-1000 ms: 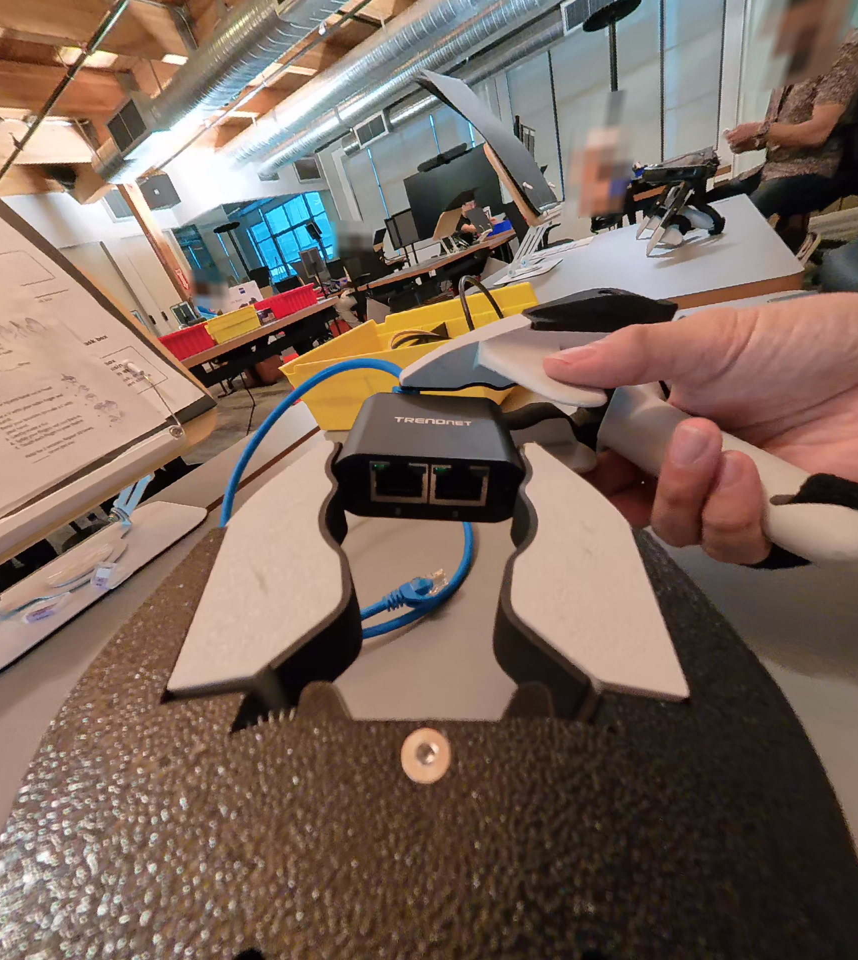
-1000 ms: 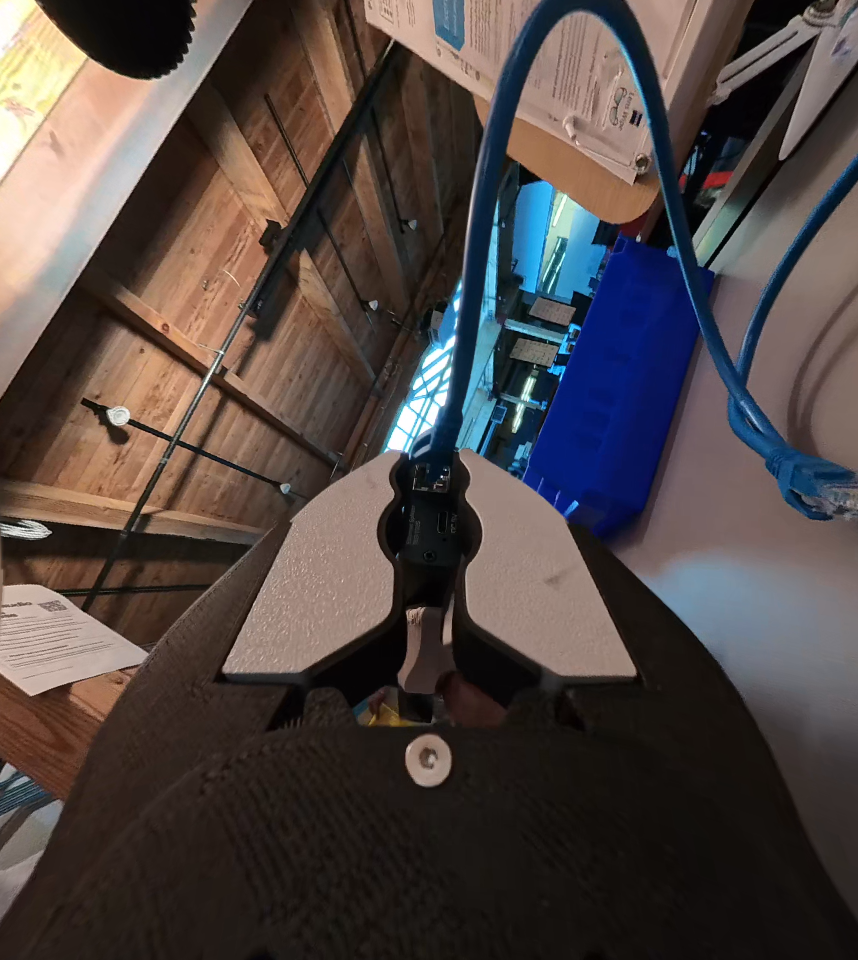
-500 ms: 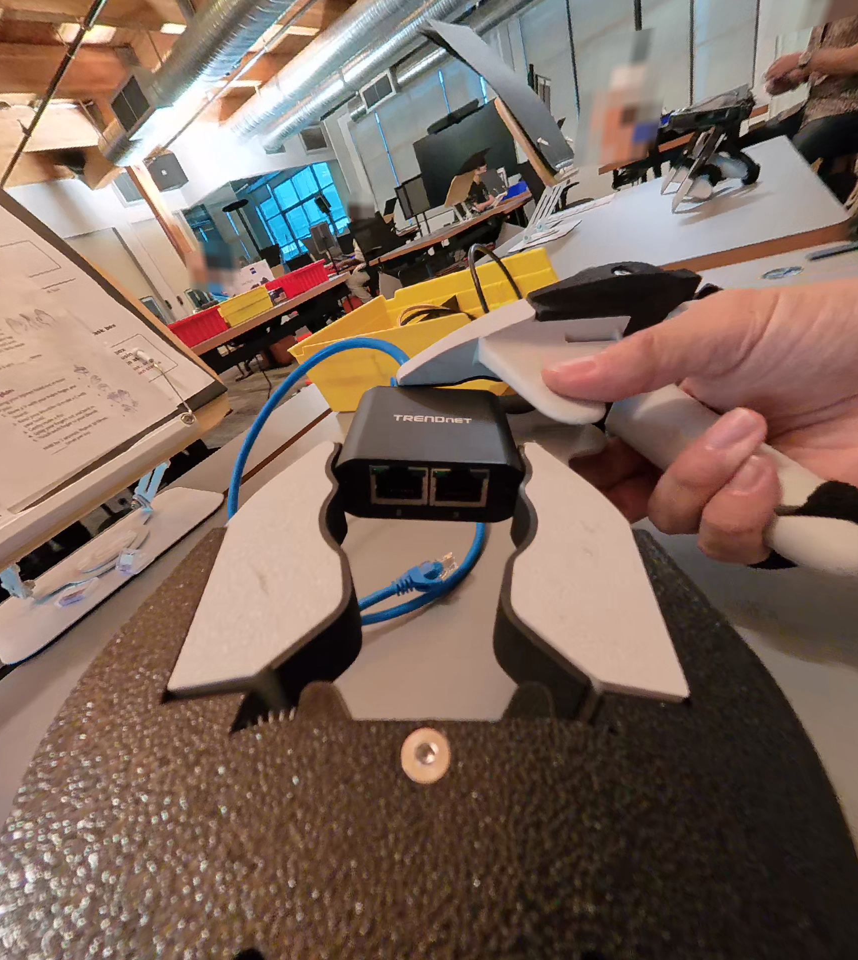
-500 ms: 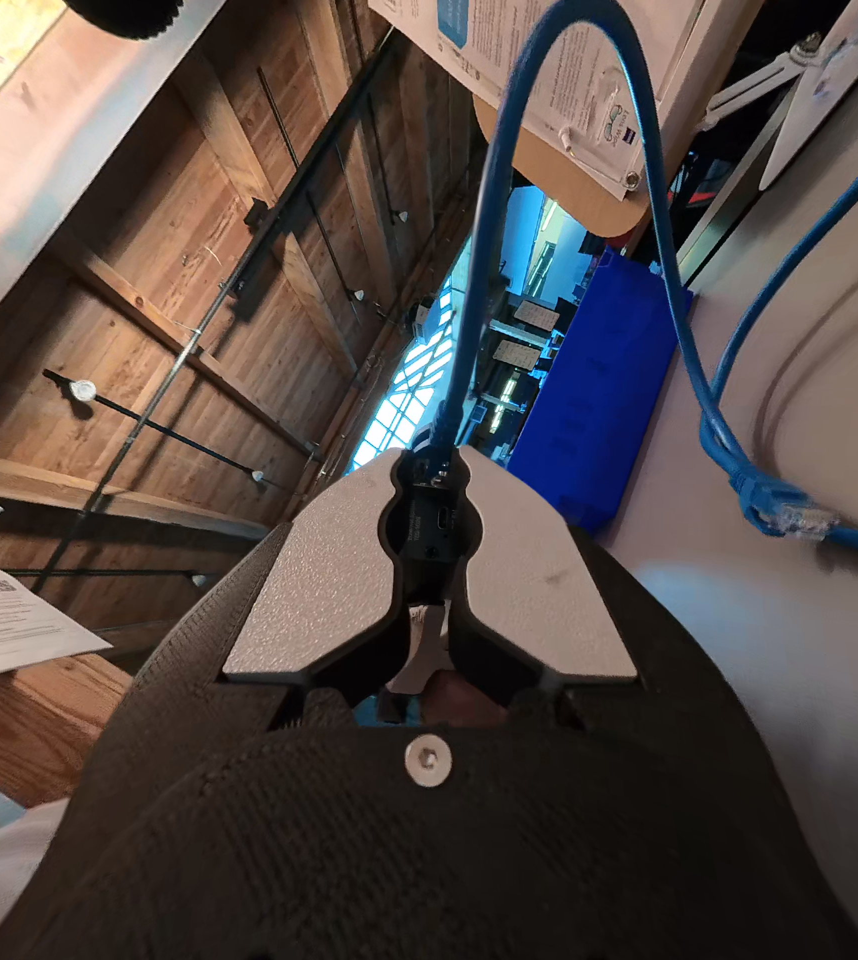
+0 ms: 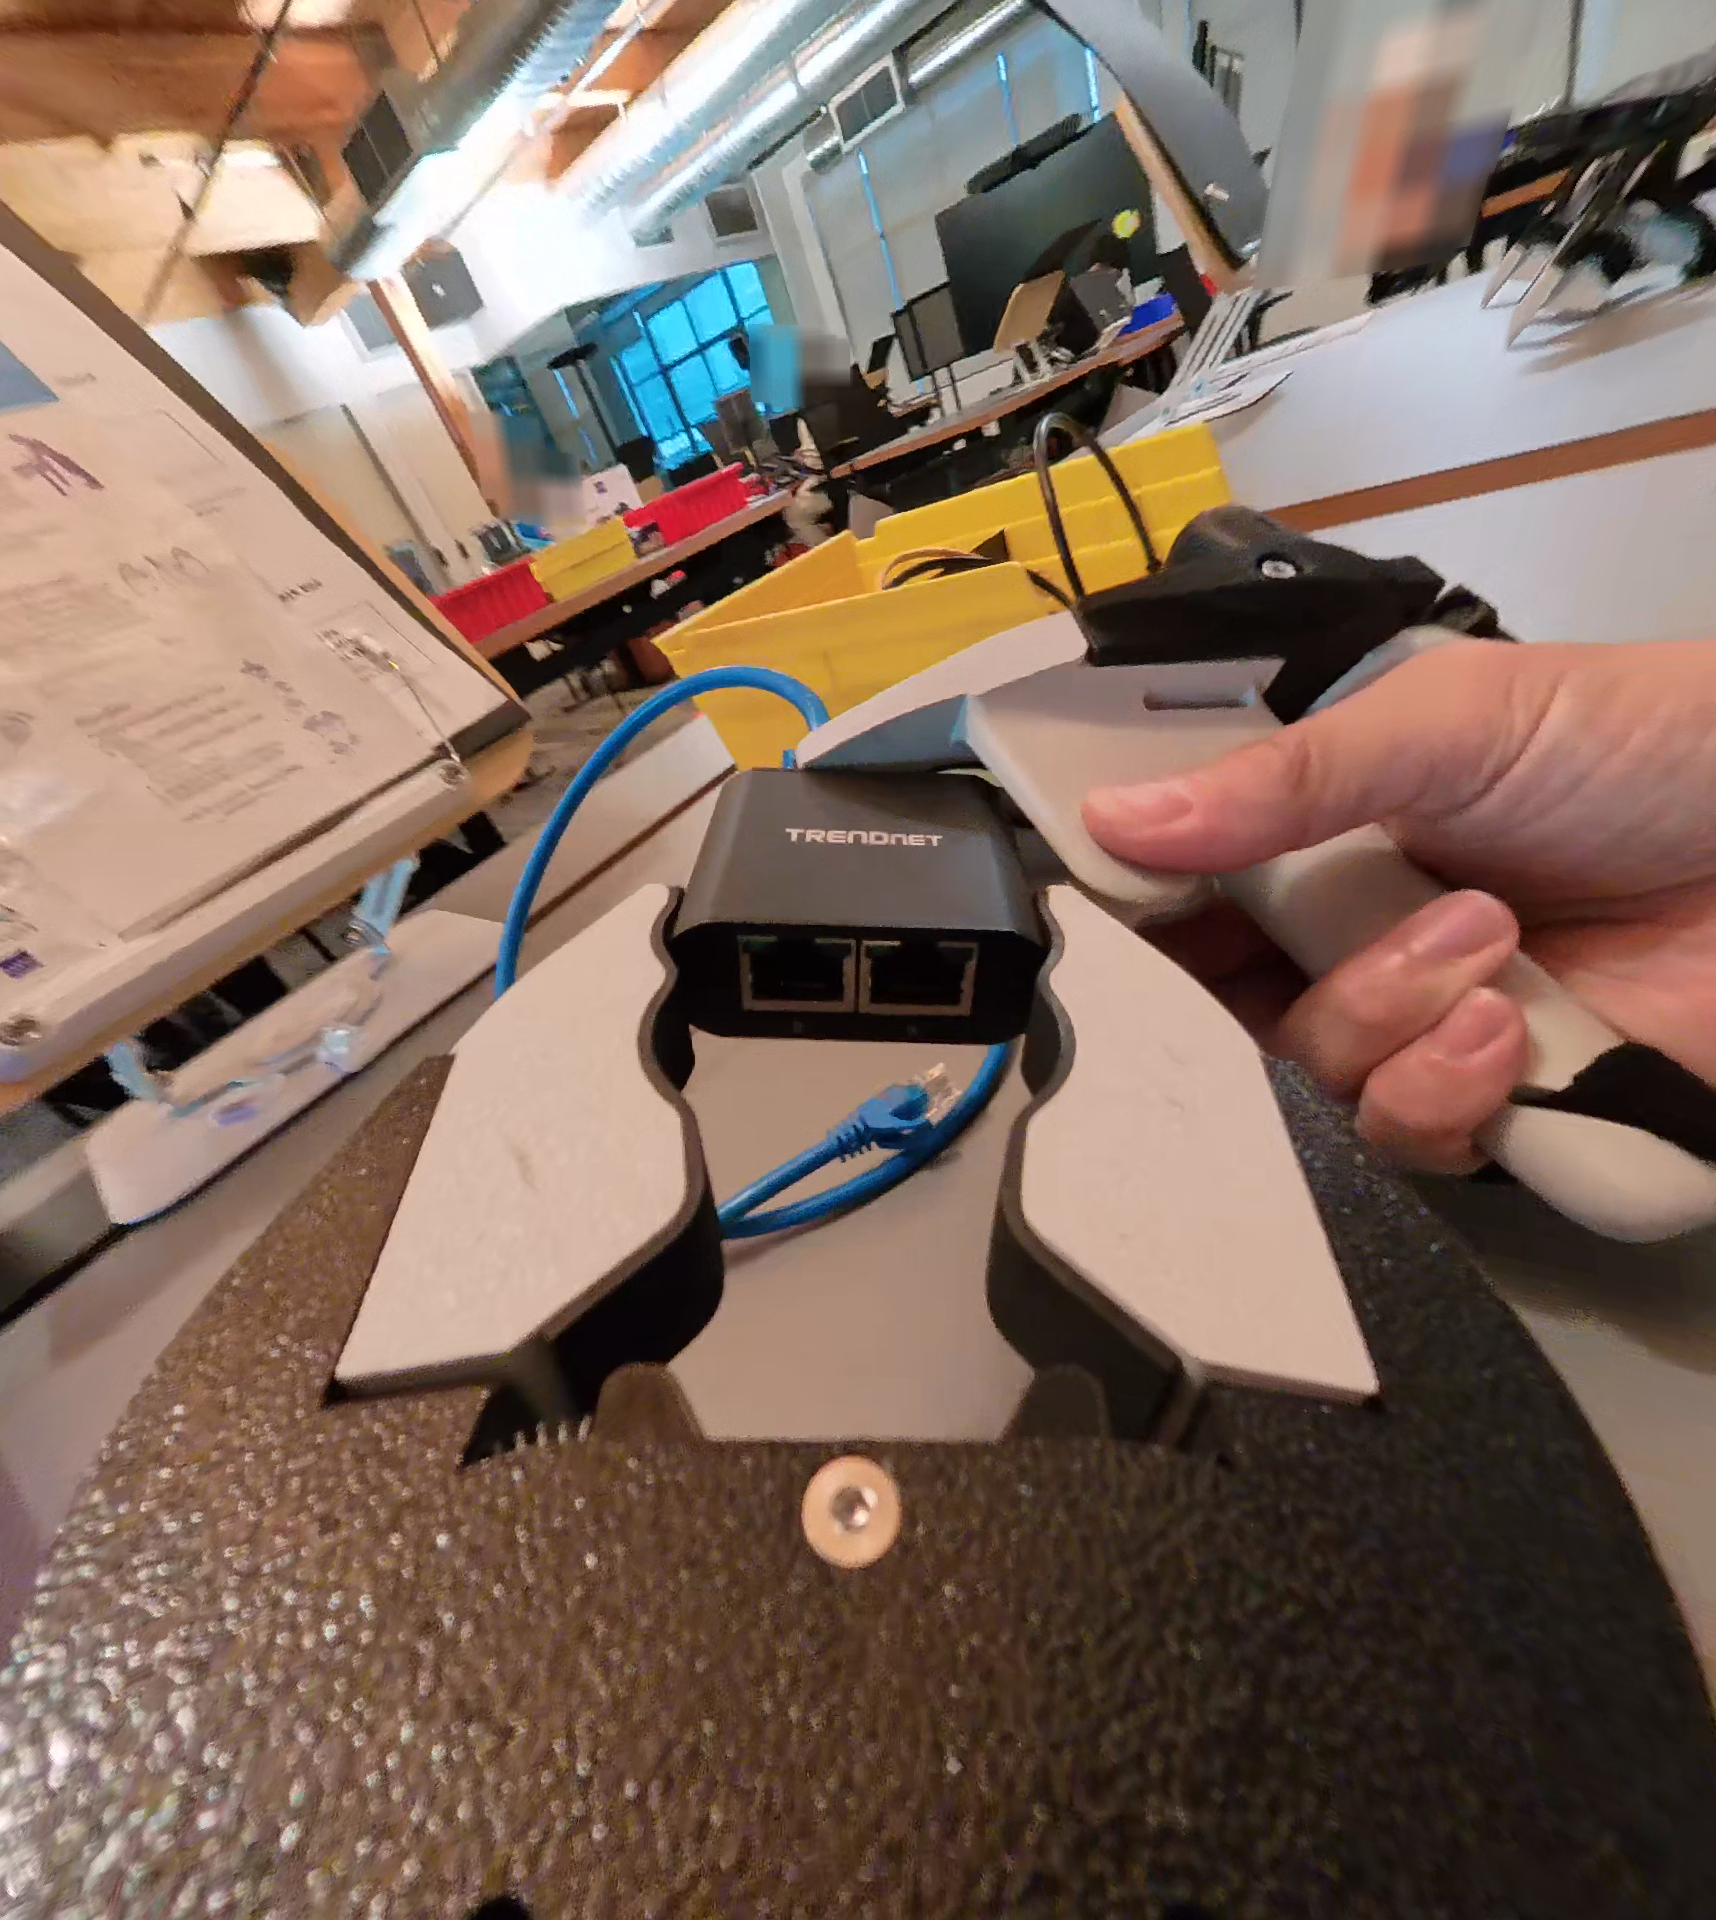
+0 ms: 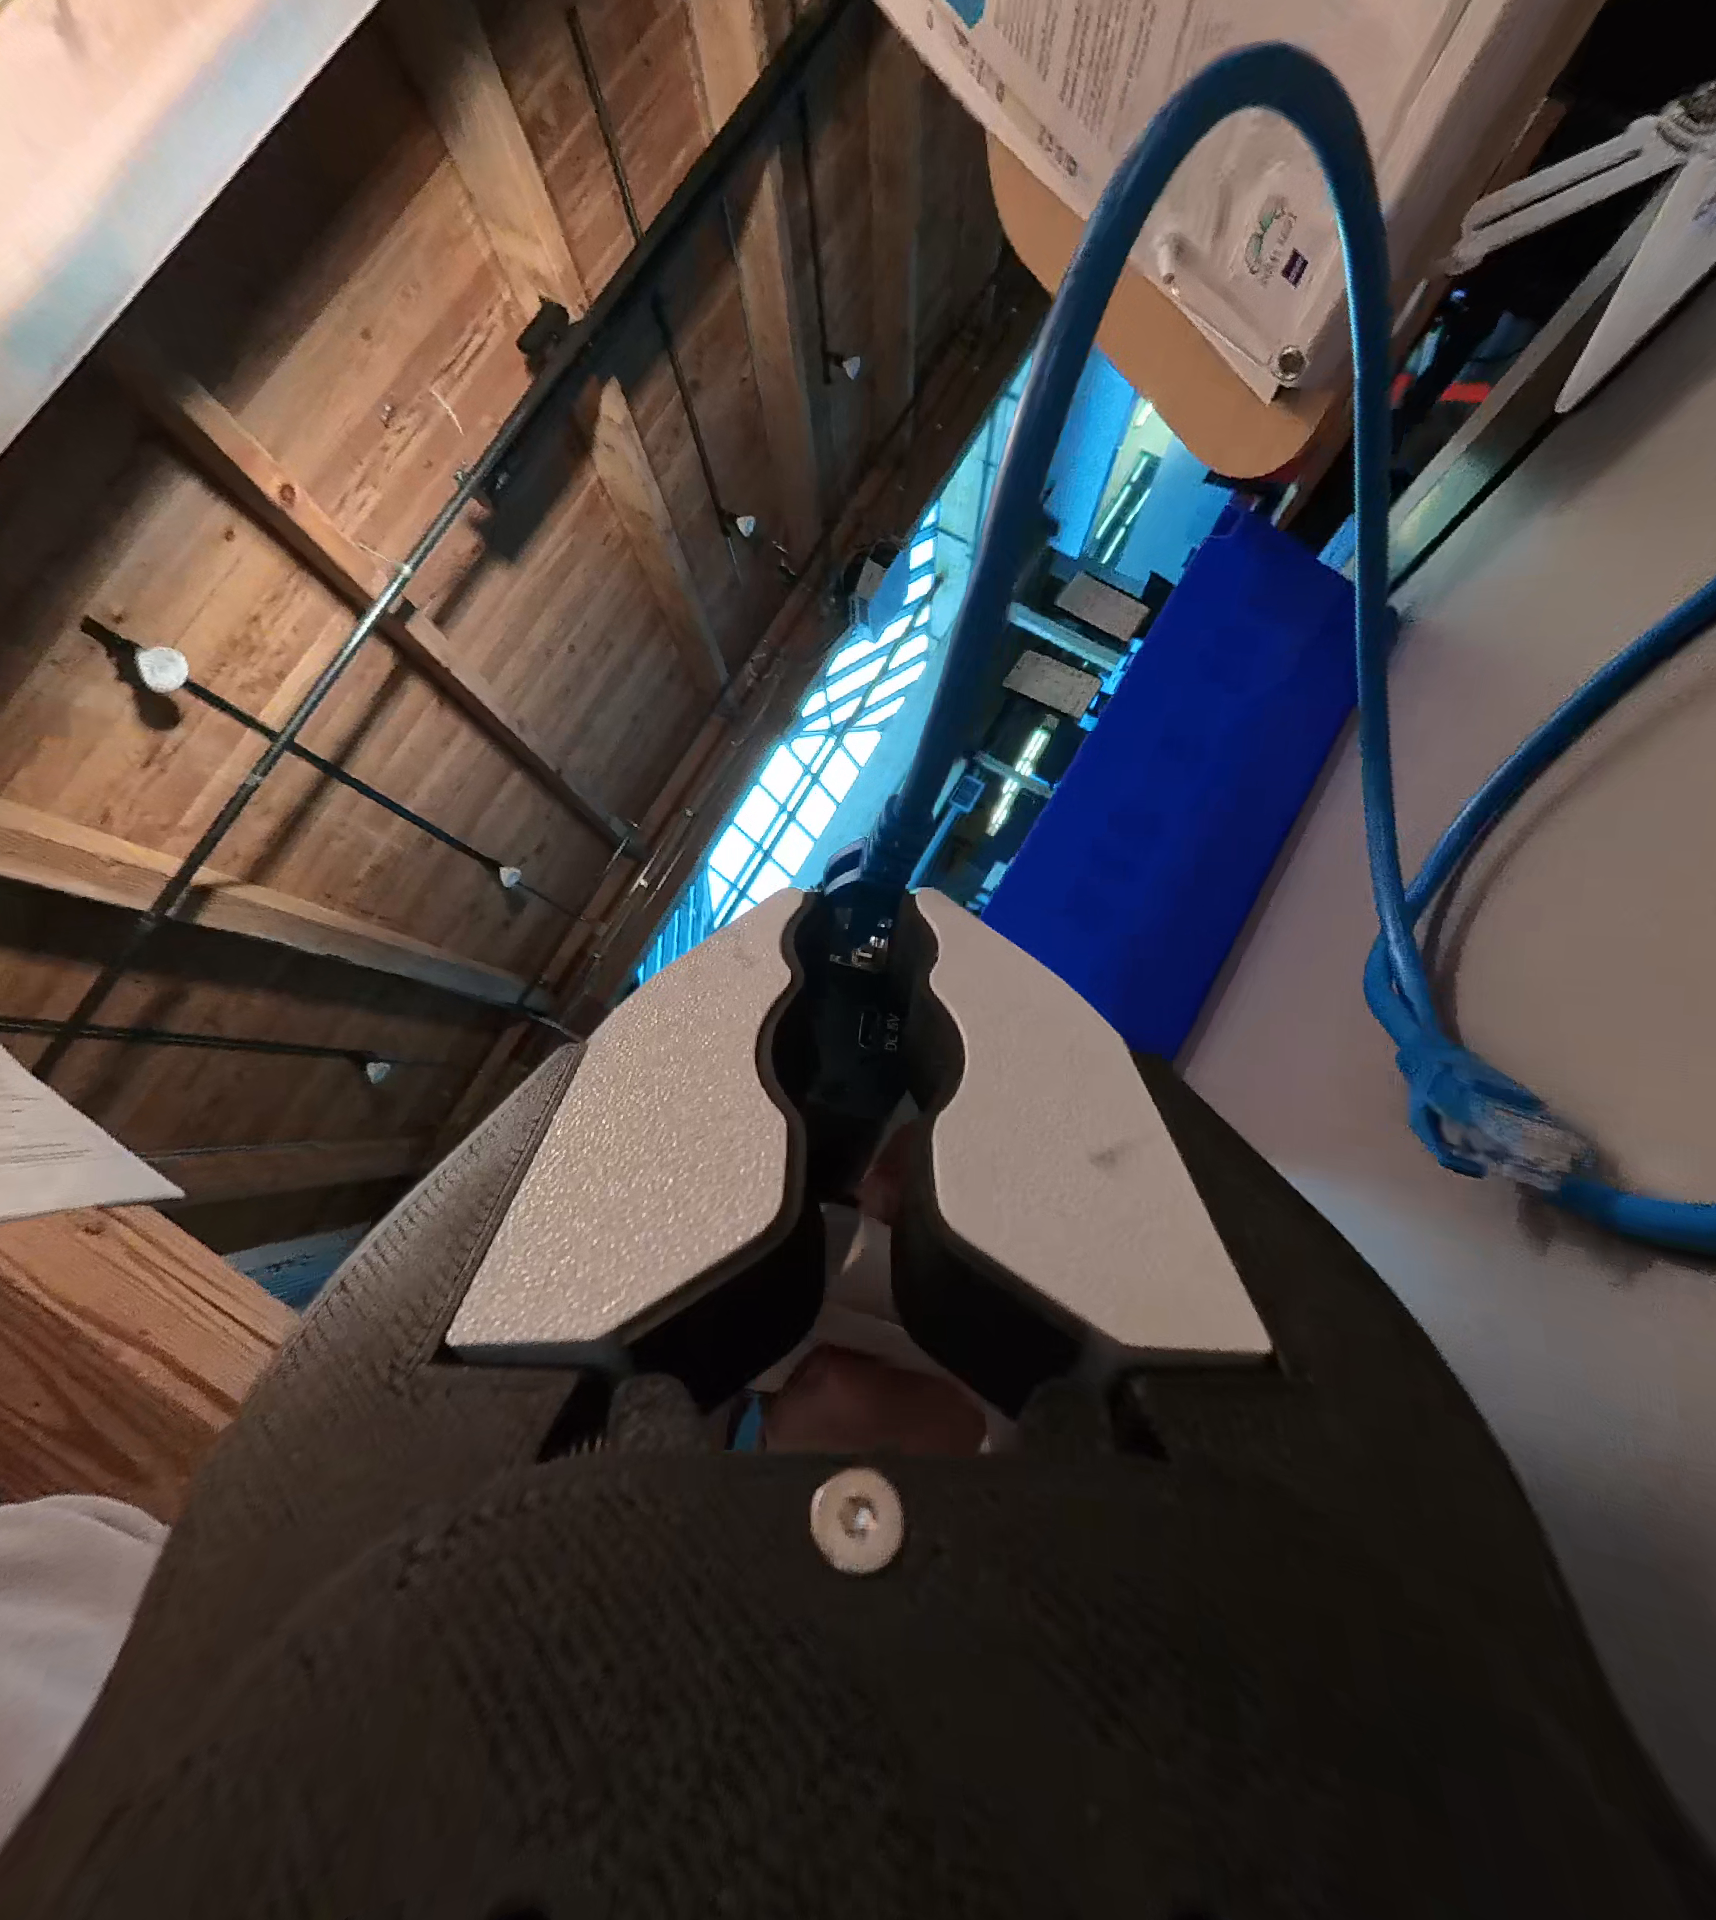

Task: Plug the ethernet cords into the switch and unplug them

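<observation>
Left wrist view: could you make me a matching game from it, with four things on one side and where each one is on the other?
Things:
1. switch
2. loose blue plug
3. yellow bin
4. hand

Places:
A. lying on the table, below the switch
B. gripped between the fingers of the left claw
C. wrapped around the handle of the right claw
D. farther back, behind the switch

Pairs: 1-B, 2-A, 3-D, 4-C
</observation>
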Tool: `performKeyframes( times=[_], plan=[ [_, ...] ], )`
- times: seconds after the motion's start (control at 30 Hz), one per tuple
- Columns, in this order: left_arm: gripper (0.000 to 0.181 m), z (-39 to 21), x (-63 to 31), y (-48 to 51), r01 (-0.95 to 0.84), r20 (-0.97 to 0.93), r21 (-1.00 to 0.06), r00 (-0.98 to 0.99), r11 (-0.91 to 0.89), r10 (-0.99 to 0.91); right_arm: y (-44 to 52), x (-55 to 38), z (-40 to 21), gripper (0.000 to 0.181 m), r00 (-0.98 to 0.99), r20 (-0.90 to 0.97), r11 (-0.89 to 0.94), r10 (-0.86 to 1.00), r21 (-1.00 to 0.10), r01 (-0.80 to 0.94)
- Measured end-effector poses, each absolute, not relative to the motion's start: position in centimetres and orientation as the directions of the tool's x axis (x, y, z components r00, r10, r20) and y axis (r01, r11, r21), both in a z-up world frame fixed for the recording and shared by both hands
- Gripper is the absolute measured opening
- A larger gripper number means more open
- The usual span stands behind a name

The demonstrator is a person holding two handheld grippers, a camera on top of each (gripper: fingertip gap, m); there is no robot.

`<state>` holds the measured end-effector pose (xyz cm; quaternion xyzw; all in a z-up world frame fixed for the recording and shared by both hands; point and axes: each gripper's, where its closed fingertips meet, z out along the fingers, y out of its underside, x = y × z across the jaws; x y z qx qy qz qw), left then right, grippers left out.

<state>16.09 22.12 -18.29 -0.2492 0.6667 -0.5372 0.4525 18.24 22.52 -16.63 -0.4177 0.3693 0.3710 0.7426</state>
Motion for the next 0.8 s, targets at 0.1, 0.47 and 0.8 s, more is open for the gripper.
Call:
performKeyframes(
  times=[0.1, 0.47, 0.8],
  plan=[
    [0.061, -18.0, 16.1, 22.1, 0.177, -0.341, -0.940, -0.447, 0.292, -0.827, 22.5, 18.1, -16.1, 0.013, 0.495, -0.836, 0.367, 0.236, -0.396, -0.842],
    [0.061, -18.1, 16.4, 22.3, 0.188, -0.373, -0.928, -0.401, 0.323, -0.837, 22.4, 18.2, -15.7, 0.013, 0.589, -0.781, 0.365, 0.206, -0.498, -0.787],
    [0.061, -17.7, 16.2, 22.0, 0.203, -0.377, -0.925, -0.404, 0.320, -0.834, 22.1, 18.0, -15.2, 0.013, 0.597, -0.773, 0.358, 0.216, -0.506, -0.785]
  ],
)
